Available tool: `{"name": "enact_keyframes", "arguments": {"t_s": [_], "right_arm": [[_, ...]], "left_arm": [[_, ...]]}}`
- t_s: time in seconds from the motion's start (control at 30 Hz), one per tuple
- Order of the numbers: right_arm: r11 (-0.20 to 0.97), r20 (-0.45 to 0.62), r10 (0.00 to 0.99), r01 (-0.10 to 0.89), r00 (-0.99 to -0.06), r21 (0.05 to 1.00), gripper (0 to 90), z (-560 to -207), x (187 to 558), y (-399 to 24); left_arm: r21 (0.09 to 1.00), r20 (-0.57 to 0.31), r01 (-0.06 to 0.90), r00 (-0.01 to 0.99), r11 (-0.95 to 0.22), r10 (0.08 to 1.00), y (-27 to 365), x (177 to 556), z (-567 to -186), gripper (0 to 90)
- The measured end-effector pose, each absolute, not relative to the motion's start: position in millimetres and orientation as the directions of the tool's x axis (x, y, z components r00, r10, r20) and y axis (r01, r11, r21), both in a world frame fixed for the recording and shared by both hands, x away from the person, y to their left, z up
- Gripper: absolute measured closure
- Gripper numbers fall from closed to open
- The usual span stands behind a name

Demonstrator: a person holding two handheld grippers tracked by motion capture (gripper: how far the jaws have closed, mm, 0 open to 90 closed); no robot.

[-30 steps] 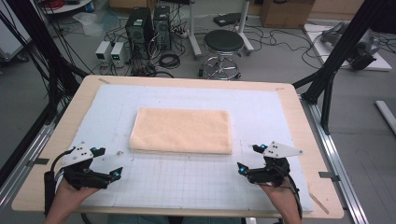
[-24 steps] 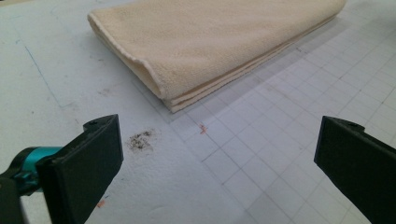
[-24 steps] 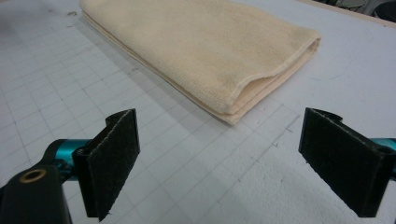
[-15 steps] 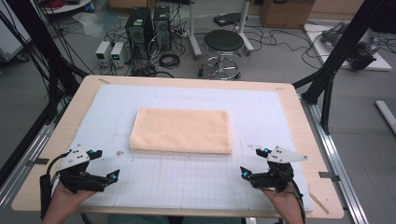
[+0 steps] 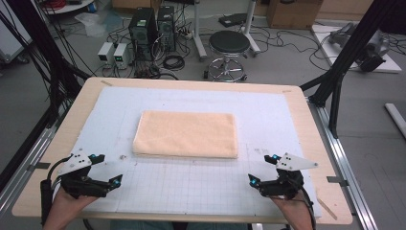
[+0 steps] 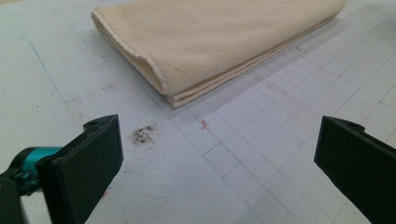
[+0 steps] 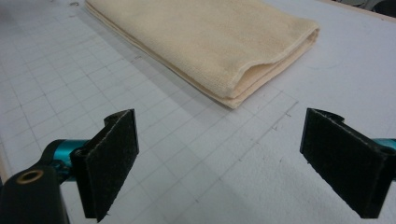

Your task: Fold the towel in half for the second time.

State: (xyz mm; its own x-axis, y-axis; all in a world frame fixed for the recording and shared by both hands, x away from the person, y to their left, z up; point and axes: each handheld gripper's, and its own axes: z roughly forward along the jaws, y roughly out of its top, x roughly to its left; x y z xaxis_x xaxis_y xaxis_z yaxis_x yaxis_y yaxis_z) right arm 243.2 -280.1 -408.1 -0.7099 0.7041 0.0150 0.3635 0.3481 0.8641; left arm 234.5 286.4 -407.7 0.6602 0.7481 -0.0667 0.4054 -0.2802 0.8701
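High view: a folded towel [image 5: 186,134] is seen flat at the middle of the mat [image 5: 201,187], well apart from both grippers. Left gripper [image 5: 106,169] and right gripper [image 5: 263,169] are held near the front edge, jaws spread wide, nothing held.

Left gripper view: stacked layers are shown at the near corner [image 6: 175,95]; the cloth is judged soft, light, limp, and best pinched there. A dark smudge [image 6: 142,134] is noted.

Right gripper view: the towel's far end is cut off; the layer count is unclear.

Pale peach folded towel [image 5: 186,134] on a white mat [image 5: 287,120] printed with a grey grid; wood-coloured table [image 5: 313,129] border; black jaws.
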Motion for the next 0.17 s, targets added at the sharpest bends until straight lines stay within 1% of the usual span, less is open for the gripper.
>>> {"name": "enact_keyframes", "arguments": {"t_s": [0.17], "right_arm": [[0.358, 0.013, 0.700, 0.366, -0.714, 0.859, 10.9, -409.6, 244.8, -279.1]], "left_arm": [[0.872, -0.063, 0.401, 0.662, -0.282, 0.747, 288.2, 235.1, -408.4, 1.7]]}}
